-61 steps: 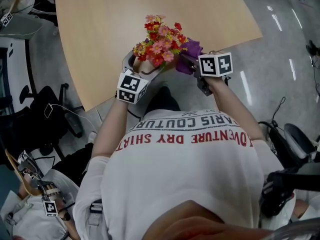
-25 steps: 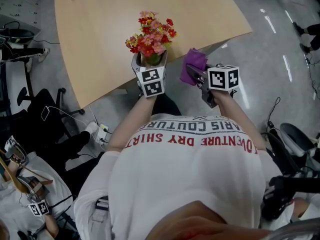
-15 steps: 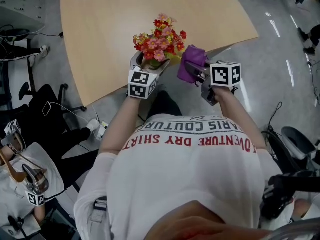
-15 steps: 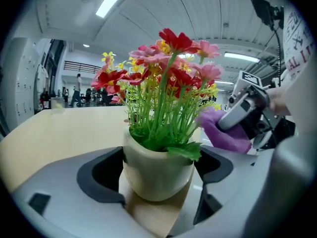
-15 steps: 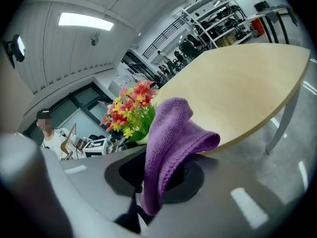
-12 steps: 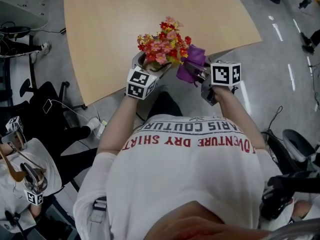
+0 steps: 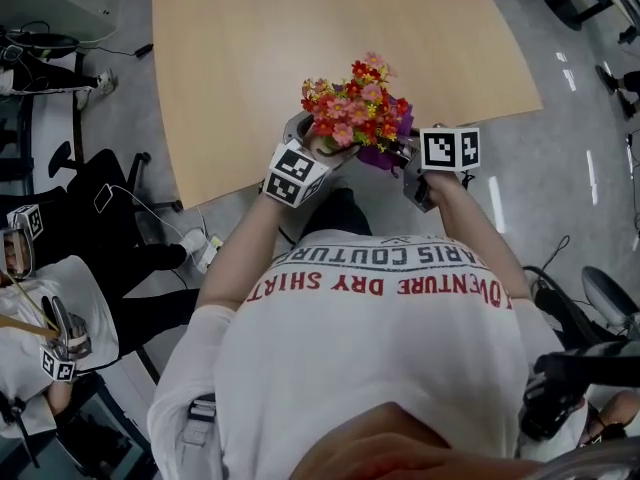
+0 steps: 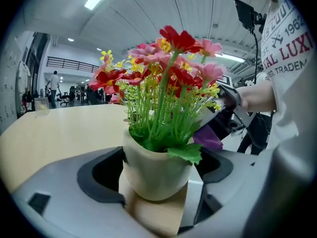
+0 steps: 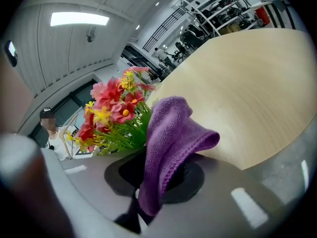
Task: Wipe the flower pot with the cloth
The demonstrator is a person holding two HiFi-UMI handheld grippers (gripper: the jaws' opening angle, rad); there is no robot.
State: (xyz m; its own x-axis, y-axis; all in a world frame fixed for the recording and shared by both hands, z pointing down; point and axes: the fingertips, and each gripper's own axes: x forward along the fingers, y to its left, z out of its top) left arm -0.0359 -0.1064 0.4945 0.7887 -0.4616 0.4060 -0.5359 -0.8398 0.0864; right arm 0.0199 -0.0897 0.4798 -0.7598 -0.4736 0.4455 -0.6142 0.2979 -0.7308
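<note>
A small cream flower pot (image 8: 156,171) of red, pink and yellow flowers (image 7: 355,113) sits between the jaws of my left gripper (image 8: 157,185), which is shut on it and holds it above the near edge of the table. My right gripper (image 9: 148,182) is shut on a purple cloth (image 9: 171,138), folded and drooping over its jaws. In the head view the cloth (image 7: 385,156) lies just right of the flowers, mostly hidden by them. The pot's far side is hidden in that view.
The pale wooden table (image 7: 260,48) stretches ahead. Grey floor lies to the right. An office chair (image 7: 95,208) and cables stand at the left, with another person (image 7: 45,308) seated at the lower left.
The left gripper has carried the potted flowers rightward toward the cloth, and now the blooms overlap it. The right gripper has stayed almost still. The head camera has shifted.
</note>
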